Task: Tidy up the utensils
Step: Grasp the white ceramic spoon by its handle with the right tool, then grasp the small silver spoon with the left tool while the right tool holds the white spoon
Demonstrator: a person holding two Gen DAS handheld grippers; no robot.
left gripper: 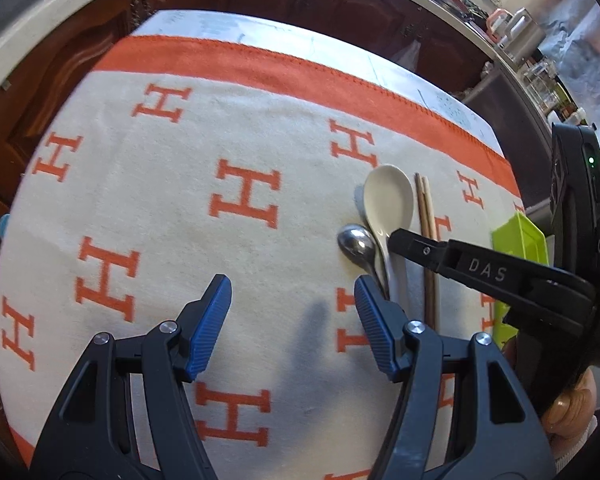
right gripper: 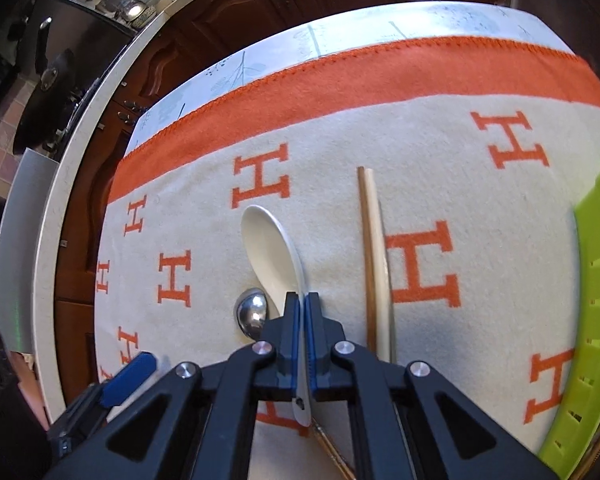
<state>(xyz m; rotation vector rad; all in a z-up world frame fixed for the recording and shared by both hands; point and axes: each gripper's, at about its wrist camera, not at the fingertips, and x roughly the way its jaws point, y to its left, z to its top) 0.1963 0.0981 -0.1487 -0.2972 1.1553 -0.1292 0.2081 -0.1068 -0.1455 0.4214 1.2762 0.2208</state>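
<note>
A white ceramic spoon (right gripper: 272, 252) lies on the cream cloth, its handle pinched between the pads of my right gripper (right gripper: 302, 300), which is shut on it. Against the spoon's left side rests a small metal spoon (right gripper: 252, 314). A pair of wooden chopsticks (right gripper: 374, 260) lies parallel on the right. In the left wrist view the white spoon (left gripper: 388, 196), metal spoon (left gripper: 356, 242) and chopsticks (left gripper: 426, 216) sit right of centre, with the right gripper (left gripper: 396, 240) reaching in over them. My left gripper (left gripper: 292, 320) hangs open over bare cloth, its right finger beside the spoon handles.
A lime green slotted basket (right gripper: 596, 300) stands at the right edge of the cloth (right gripper: 420, 140), which is cream with orange H marks and an orange border. Dark wooden cabinets and a pale counter edge (right gripper: 80, 152) lie beyond the table.
</note>
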